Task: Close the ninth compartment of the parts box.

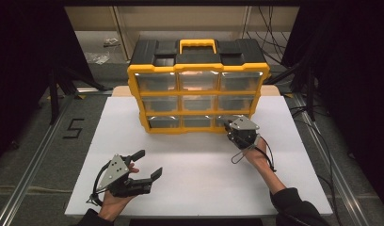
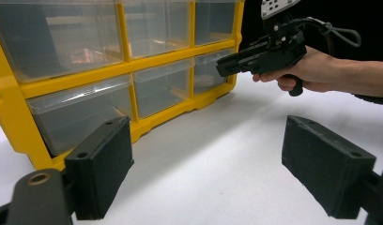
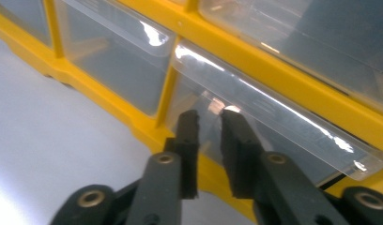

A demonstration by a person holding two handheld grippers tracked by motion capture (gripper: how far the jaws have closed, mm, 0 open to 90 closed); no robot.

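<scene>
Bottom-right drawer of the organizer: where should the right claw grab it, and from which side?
Probably the clear lip along the top front edge of the bottom-right drawer. It juts out from the yellow frame, the one ledge the pads can pinch. Come straight at the front face, level with the table, one jaw above the lip, one below. The right claw is already at that front, jaws slightly apart.
</scene>
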